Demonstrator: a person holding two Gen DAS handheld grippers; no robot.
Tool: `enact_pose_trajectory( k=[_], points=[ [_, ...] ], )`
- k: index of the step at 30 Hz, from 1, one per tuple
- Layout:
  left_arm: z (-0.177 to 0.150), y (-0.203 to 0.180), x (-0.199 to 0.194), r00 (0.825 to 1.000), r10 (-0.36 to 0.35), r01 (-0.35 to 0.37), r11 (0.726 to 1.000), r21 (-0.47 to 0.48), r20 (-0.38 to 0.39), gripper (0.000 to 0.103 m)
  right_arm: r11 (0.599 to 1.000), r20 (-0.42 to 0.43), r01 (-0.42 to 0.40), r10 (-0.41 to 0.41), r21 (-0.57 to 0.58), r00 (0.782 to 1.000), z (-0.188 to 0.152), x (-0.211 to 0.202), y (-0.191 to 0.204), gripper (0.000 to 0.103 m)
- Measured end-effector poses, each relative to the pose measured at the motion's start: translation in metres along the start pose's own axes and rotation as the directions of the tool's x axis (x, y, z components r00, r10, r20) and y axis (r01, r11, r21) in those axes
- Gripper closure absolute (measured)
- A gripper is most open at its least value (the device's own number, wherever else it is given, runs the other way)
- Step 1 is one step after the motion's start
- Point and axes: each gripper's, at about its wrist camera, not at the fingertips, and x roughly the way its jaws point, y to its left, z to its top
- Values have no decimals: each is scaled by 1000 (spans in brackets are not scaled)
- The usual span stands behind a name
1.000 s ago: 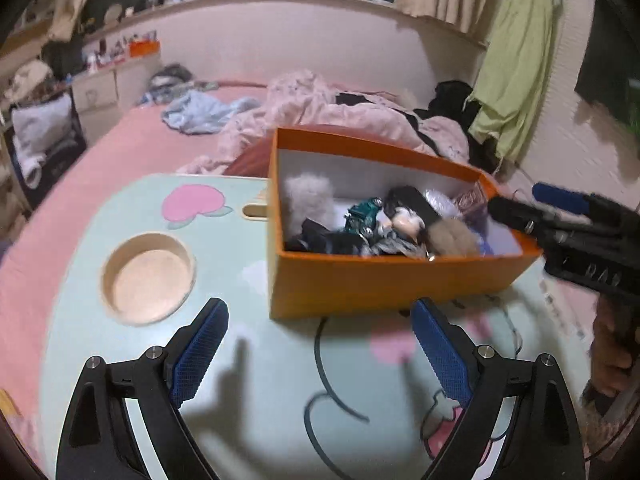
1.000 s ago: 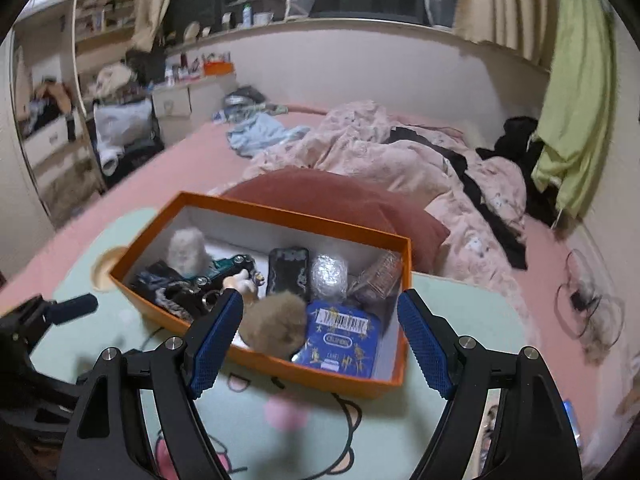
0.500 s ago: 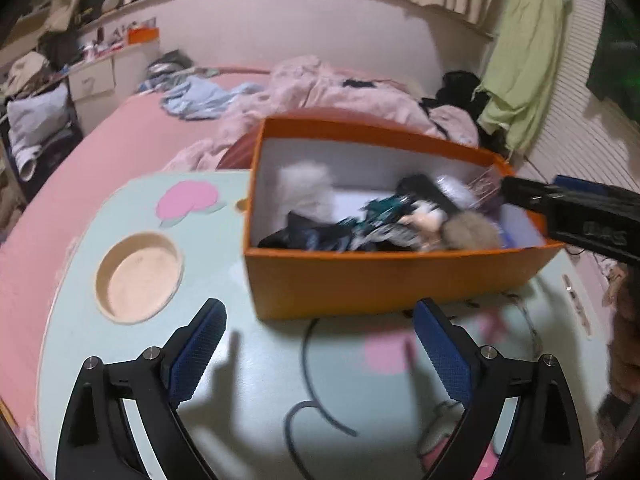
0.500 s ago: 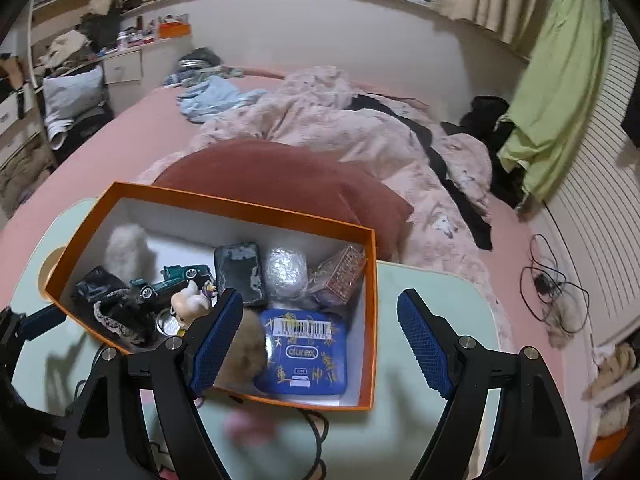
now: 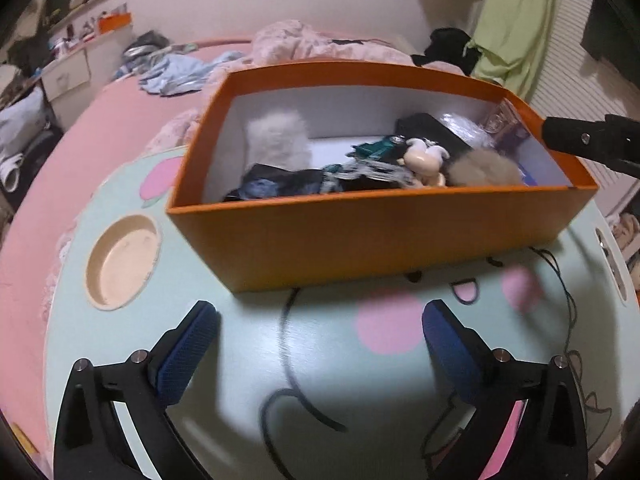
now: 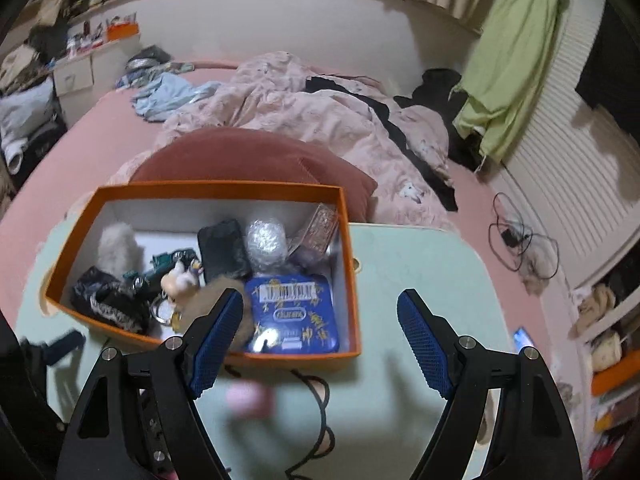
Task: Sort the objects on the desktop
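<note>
Behind the orange box's (image 5: 384, 240) near wall I lose most contents; from my right gripper (image 6: 320, 340), spread and empty, I see a blue tin (image 6: 294, 312) and fluffy pompom (image 6: 118, 246). My left gripper (image 5: 320, 344), just widened, holds nothing.

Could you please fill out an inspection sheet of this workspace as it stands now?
Surface: mint lap table with cartoon print and a round cup recess.
Job's things: orange box holds a blue tin, black pouch, white pom-pom, brown pom-pom, small figurine.
Clutter: nothing seen on the table outside the box.
Grippers: left gripper open, jaws just widening, empty; right gripper open, empty.
Cables: tangle on the bed.
Surroundings: pink bed, rumpled blanket.
</note>
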Motion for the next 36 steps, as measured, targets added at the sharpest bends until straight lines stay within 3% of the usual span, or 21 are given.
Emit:
enact_pose_trajectory(
  k=[7,17,24,30,33,34,35,36],
  points=[
    [3,-23,4,993,119,-119,992,-41,0,0,998,-26,-33,32,-52,999,-8,14,-3,23],
    [6,-30,3,990,138,-138,990,-25,2,0,986,-12,-169,169,19,986,-32,8,-32,23],
    [6,-31,1,990,141,-141,990,-21,-3,0,980,4,-198,198,29,980,-46,1,-43,23],
    [5,-31,0,990,141,-141,990,-20,-2,0,981,-67,-195,195,9,979,-76,13,-37,23],
    [5,-31,0,990,139,-139,990,-15,-2,0,985,-146,-169,169,13,975,-98,35,-27,23],
    [5,-32,-1,990,138,-138,990,-13,-2,0,980,-114,-190,195,50,974,-102,37,-29,15],
    [5,-32,-1,991,137,-137,991,-12,0,0,985,-112,-163,167,50,979,-105,39,-27,5],
    [5,-33,-1,991,137,-137,991,-10,0,0,986,-115,-159,164,55,980,-106,42,-27,0]
  ],
)
